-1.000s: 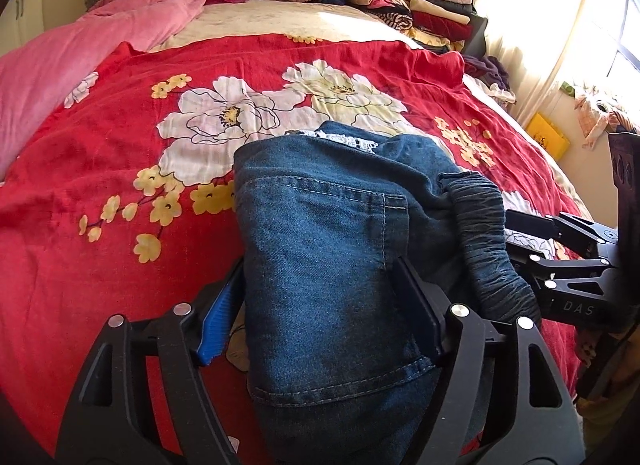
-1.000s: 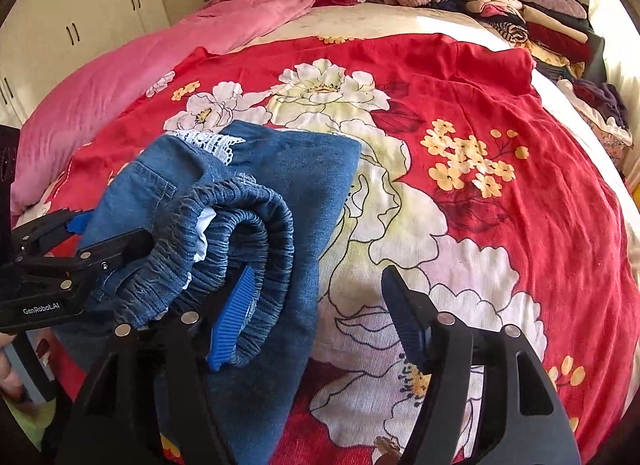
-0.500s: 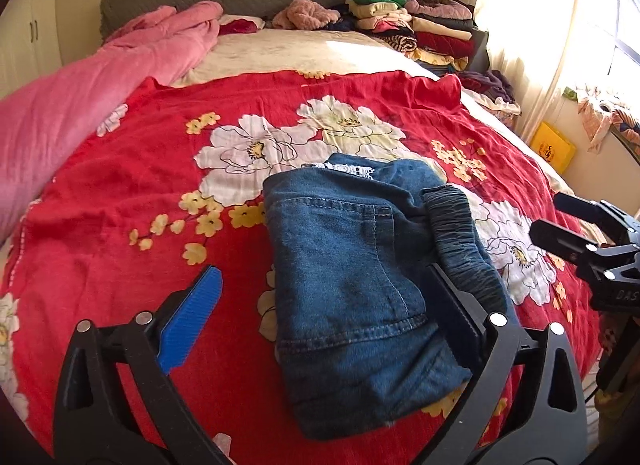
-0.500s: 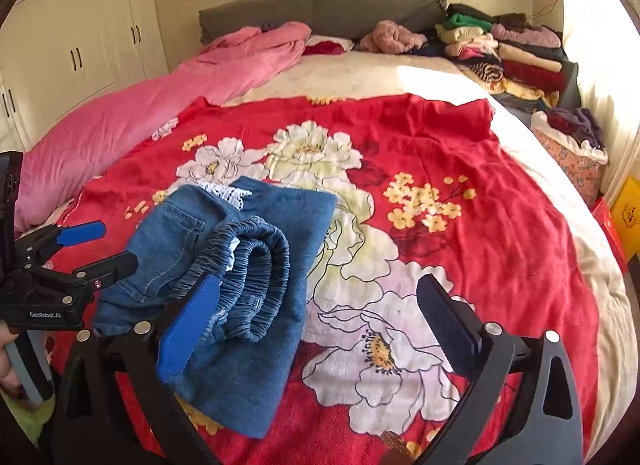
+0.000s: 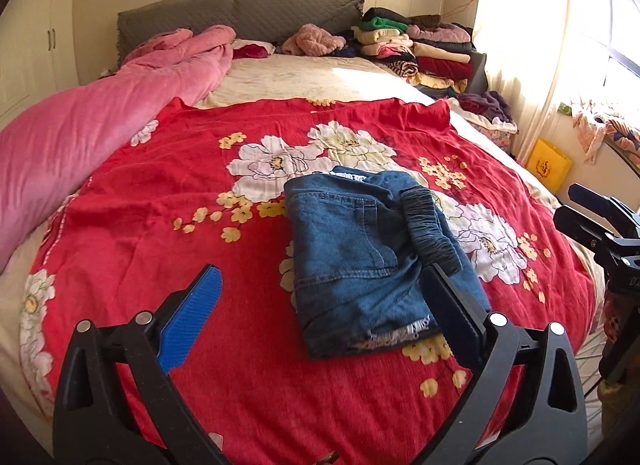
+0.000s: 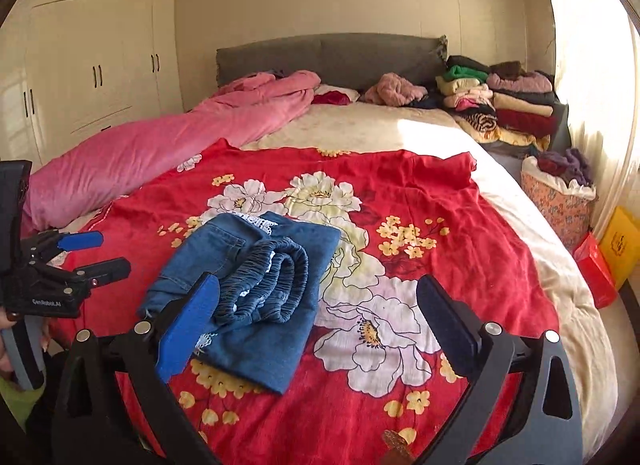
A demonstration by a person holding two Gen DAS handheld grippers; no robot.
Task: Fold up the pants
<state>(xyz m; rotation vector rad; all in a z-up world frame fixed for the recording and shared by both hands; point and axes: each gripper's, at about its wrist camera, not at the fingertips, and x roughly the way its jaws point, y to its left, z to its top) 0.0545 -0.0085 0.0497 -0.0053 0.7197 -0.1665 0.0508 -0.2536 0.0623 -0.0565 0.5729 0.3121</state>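
Blue denim pants lie folded into a compact bundle on the red flowered bedspread, with the gathered elastic waistband on top at the right. They also show in the right wrist view. My left gripper is open and empty, held above and in front of the bundle. My right gripper is open and empty, drawn back to the right of the pants. Each gripper also appears in the other's view, the right gripper at the right edge and the left gripper at the left edge.
A pink quilt lies along the bed's left side. Stacks of folded clothes sit at the headboard's right. A floral basket and yellow and red boxes stand on the floor at the right. Wardrobes line the left wall.
My left gripper let go of the pants and opened. Both grippers drew back and up from the bundle, which now lies on the bedspread on its own.
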